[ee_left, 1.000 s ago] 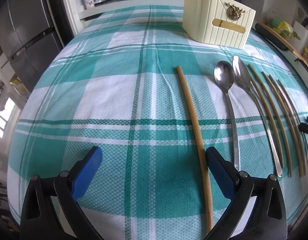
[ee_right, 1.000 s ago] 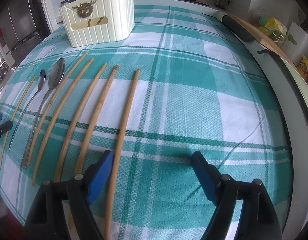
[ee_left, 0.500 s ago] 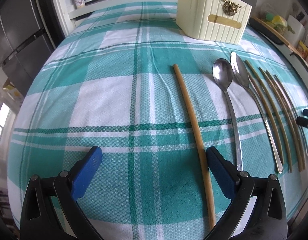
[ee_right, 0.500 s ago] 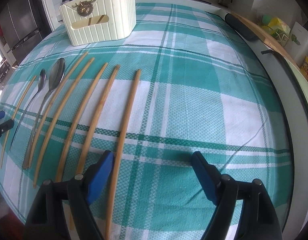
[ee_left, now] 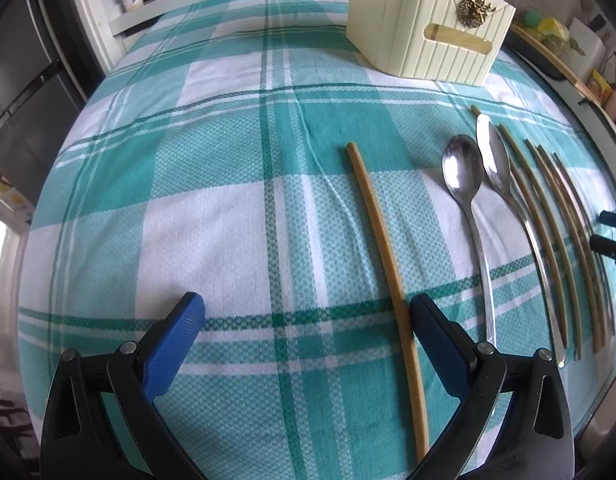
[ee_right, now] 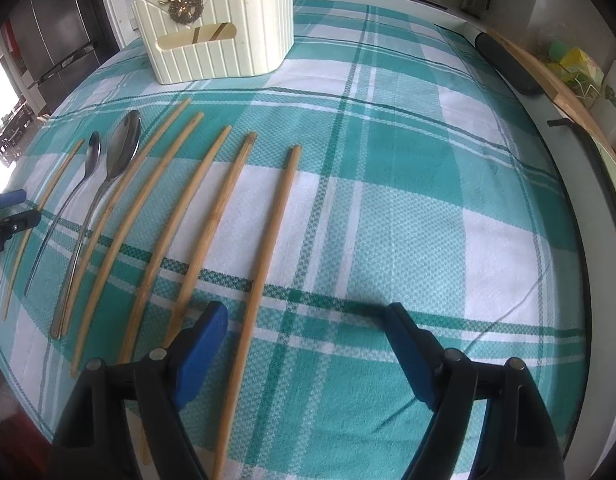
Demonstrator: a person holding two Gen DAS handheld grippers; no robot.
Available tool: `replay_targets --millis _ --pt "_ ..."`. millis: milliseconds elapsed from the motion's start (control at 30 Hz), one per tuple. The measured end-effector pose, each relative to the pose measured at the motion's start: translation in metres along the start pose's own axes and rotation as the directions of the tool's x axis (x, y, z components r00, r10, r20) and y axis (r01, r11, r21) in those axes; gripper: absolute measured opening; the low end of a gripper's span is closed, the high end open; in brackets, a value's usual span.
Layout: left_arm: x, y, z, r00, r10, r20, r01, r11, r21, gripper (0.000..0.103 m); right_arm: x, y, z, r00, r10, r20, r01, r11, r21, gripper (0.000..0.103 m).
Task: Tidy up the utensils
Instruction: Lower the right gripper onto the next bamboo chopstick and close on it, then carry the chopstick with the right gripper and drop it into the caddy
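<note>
Bamboo chopstick (ee_left: 382, 240) — between open left gripper (ee_left: 306, 312) | right gripper (ee_right: 308, 316) open

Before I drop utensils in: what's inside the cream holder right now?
Through the cream holder's front slot, a pale surface with a gold diagonal stripe shows; I cannot tell what it is. The solid ribbed walls hide the rest, and neither view looks in from above.

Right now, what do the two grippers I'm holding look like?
Both match. The left gripper and right gripper each have two black plastic arms with cut-out slots and round silver pivot pins, ending in flat blue finger pads. No cables, markings, hands or sleeves show in either view.
</note>
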State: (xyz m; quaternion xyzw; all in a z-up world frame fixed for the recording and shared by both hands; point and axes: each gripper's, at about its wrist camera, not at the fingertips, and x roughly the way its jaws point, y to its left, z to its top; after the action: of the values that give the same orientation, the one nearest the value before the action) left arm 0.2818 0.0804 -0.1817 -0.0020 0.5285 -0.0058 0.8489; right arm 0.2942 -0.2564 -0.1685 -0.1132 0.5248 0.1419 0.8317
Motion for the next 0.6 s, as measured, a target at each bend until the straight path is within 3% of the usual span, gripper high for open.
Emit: replay_targets --millis 100,167,267,400,467,500,533,567,600 --pt "0.005 0.001 0.018 1.000 -0.001 -0.021 0.002 1.000 0.013 0.093 0.007 0.006 0.019 1.000 0.007 -0.002 -0.007 1.000 -0.026 0.076" --pt "0.008 0.001 0.031 0.999 -0.009 -0.039 0.010 1.000 0.019 0.082 0.011 0.009 0.034 1.000 0.018 0.000 -0.018 0.999 -0.039 0.059" --pt "0.016 -0.002 0.051 0.998 -0.010 -0.061 0.011 1.000 0.026 0.075 0.020 0.011 0.058 0.999 0.040 -0.008 -0.040 0.999 -0.024 0.044" --pt "0.024 -0.005 0.068 0.996 -0.010 -0.084 0.013 0.999 0.030 0.068 0.030 0.008 0.081 1.000 0.020 -0.011 -0.020 0.999 0.037 0.032" --pt "0.023 -0.007 0.069 0.997 -0.007 -0.081 0.009 1.000 0.028 0.054 0.031 0.003 0.085 1.000 0.020 -0.010 -0.019 0.997 0.080 0.007" --pt "0.022 -0.009 0.068 0.997 -0.010 -0.075 0.013 0.999 0.033 0.049 0.032 -0.001 0.085 0.999 0.037 -0.004 -0.037 0.994 0.103 0.007" --pt "0.020 -0.011 0.067 0.998 -0.003 -0.065 0.006 0.999 0.041 0.035 0.033 -0.004 0.085 0.999 0.053 0.005 -0.054 0.991 0.123 0.006" --pt "0.019 -0.013 0.066 0.998 -0.001 -0.055 0.004 0.999 0.049 0.013 0.033 -0.007 0.086 0.998 0.067 0.013 -0.068 0.988 0.139 0.006" --pt "0.018 -0.015 0.066 0.999 -0.015 -0.051 0.018 0.999 0.052 0.009 0.032 -0.010 0.086 0.997 0.080 0.023 -0.082 0.985 0.153 0.006"
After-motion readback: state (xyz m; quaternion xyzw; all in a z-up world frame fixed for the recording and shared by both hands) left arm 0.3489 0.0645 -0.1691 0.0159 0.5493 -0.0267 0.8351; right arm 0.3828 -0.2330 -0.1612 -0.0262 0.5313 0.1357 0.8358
